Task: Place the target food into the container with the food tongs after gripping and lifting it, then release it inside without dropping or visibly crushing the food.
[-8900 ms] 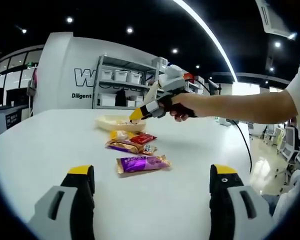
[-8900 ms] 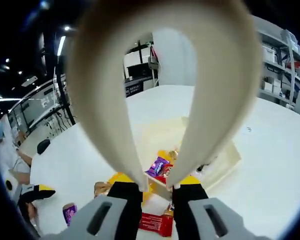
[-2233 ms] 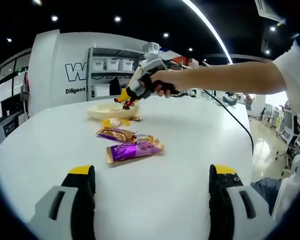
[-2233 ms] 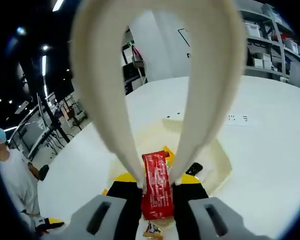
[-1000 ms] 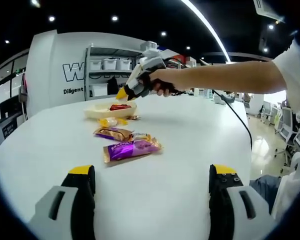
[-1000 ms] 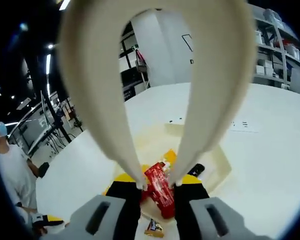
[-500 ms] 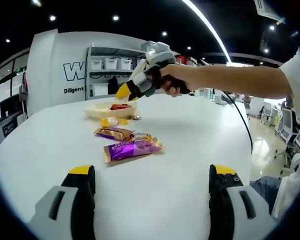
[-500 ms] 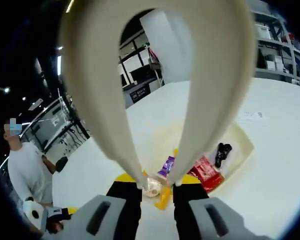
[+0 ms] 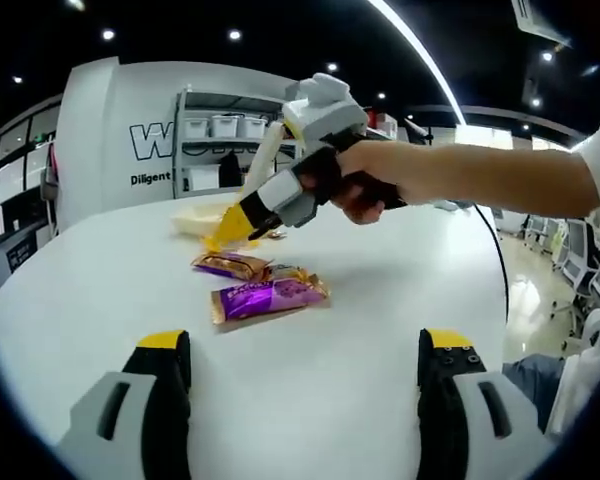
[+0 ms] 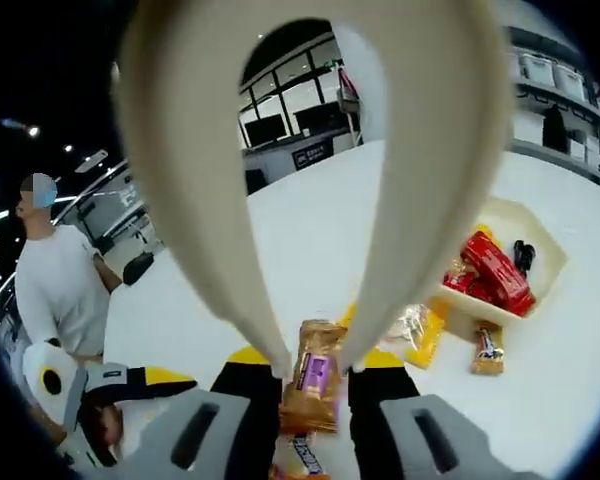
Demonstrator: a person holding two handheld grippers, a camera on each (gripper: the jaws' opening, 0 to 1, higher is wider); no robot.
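My right gripper (image 10: 313, 365) is shut on cream food tongs (image 10: 205, 200), whose two arms arch up through the right gripper view. A gold-brown packet with a purple label (image 10: 315, 388) lies between the tong tips; I cannot tell whether they pinch it. The cream container (image 10: 545, 232) holds a red packet (image 10: 495, 265) and a small dark item. In the left gripper view the right gripper (image 9: 230, 225), held by a hand, hangs over the gold-brown packet (image 9: 230, 265) in front of the container (image 9: 195, 215). My left gripper (image 9: 305, 350) is open above the table.
A purple packet (image 9: 270, 298) lies nearest my left gripper. A yellow packet (image 10: 427, 335), a clear wrapper and a small bar (image 10: 485, 350) lie beside the container. A person in a white shirt (image 10: 65, 290) stands behind the table. Shelves (image 9: 215, 150) line the far wall.
The red packet, held by the tongs over the container 2.2 s ago, now lies inside it. My right gripper has moved back from the container to above the gold-brown packet.
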